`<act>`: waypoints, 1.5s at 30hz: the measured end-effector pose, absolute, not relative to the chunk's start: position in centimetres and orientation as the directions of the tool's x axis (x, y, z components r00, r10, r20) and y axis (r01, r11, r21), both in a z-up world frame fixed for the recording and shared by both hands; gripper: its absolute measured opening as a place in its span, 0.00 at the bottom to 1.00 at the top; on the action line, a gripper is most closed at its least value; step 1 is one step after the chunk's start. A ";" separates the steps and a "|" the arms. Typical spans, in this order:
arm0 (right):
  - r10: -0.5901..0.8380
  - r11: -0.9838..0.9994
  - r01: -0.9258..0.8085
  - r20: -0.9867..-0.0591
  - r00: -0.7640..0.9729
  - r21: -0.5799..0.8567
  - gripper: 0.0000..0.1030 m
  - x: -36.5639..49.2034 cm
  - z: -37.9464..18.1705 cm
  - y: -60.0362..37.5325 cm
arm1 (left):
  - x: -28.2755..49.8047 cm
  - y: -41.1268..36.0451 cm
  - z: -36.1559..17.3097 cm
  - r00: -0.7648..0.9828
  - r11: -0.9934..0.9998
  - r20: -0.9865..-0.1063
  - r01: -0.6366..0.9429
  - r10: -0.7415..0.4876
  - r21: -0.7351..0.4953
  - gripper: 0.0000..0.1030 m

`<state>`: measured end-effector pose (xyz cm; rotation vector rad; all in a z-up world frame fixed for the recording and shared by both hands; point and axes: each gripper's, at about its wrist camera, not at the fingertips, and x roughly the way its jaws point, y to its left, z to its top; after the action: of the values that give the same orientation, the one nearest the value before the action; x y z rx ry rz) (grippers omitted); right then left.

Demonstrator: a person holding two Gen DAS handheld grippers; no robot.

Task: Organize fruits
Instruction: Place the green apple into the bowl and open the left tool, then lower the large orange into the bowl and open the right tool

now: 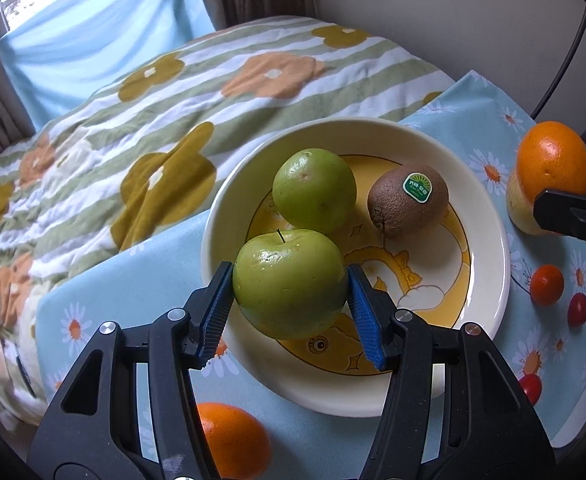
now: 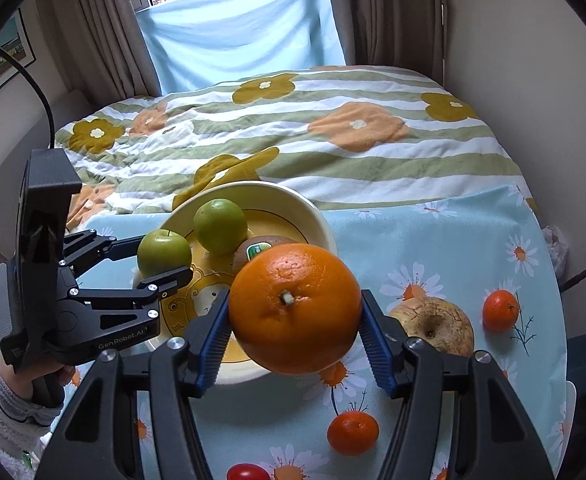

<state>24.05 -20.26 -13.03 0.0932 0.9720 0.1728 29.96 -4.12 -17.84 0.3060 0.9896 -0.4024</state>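
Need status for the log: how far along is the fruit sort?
Done: green fruit and kiwi lie in the bowl. In hand: left gripper holds a green apple, right gripper an orange. Left: tangerines, pear, second orange.

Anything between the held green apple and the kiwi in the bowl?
No fruit. In the left wrist view, only bare yellow bowl floor separates the held green apple from the kiwi; the second green apple sits behind.

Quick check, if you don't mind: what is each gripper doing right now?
Left gripper: shut on the green apple, over the plate.
Right gripper: shut on the orange, by the plate's near edge.
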 end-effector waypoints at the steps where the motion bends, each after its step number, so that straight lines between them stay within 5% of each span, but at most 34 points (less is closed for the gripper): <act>1: 0.186 0.983 -0.100 -0.813 0.552 0.157 0.55 24.0 -13.0 -20.4 | 30.0 -4.1 -17.9 0.484 0.884 -0.854 0.463 -0.194 0.062 0.59; 3: 0.182 0.983 -0.092 -0.813 0.553 0.158 0.55 24.0 -13.0 -20.6 | 30.0 -3.9 -17.7 0.484 0.884 -0.850 0.465 -0.208 0.049 0.61; 6: 0.180 0.984 -0.085 -0.814 0.552 0.159 0.55 23.9 -13.1 -20.7 | 30.0 -3.8 -16.6 0.506 0.885 -0.833 0.463 -0.224 0.044 1.00; 27: 0.257 0.962 -0.215 -0.820 0.511 0.168 0.55 24.4 -12.1 -18.5 | 25.5 2.3 -12.2 0.543 0.957 -0.827 0.290 -0.147 0.020 1.00; 45: 0.271 0.937 -0.322 -0.869 0.413 0.140 0.55 25.9 -16.8 -14.7 | 21.7 5.7 -15.6 0.494 0.987 -0.864 0.162 -0.093 -0.014 1.00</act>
<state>25.94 -14.68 -16.77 -0.0518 1.0825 0.3729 21.73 5.66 -15.63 0.0726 1.0427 -0.1550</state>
